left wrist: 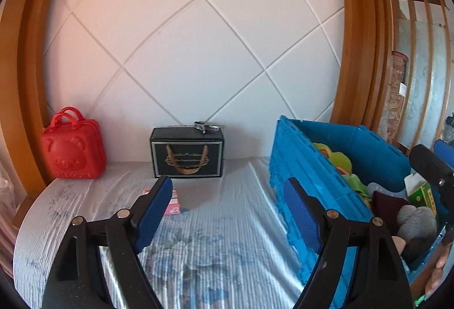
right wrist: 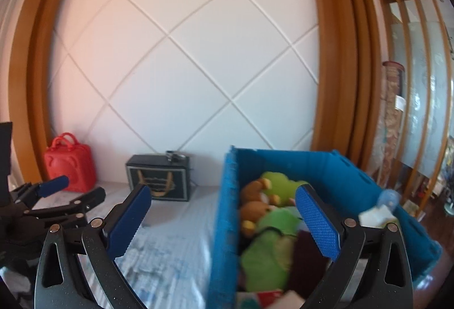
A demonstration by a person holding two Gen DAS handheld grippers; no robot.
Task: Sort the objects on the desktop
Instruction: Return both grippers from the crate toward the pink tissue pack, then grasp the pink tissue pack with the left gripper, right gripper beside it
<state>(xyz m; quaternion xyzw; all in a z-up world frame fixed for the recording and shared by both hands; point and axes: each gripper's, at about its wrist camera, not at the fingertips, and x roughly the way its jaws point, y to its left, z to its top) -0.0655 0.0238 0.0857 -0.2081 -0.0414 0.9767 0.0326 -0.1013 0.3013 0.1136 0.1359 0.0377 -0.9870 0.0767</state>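
A blue plastic crate (left wrist: pixel 309 167) stands on the striped cloth at the right, filled with plush toys (left wrist: pixel 337 161) and small boxes. It also shows in the right wrist view (right wrist: pixel 224 223), with green and brown plush toys (right wrist: pixel 272 223) inside. My left gripper (left wrist: pixel 229 212) is open and empty, above the cloth, left of the crate. A small pink box (left wrist: pixel 173 204) lies on the cloth just behind its left finger. My right gripper (right wrist: pixel 221 221) is open and empty, its jaws straddling the crate's left wall. The left gripper (right wrist: pixel 71 192) appears at the left of the right wrist view.
A red bear-face case (left wrist: pixel 72 150) stands at the back left against the white quilted wall. A black box with gold print (left wrist: pixel 187 152) stands at the back middle, with a metal clip (left wrist: pixel 204 126) on top. Wooden frames rise on both sides. The cloth's edge curves at the left.
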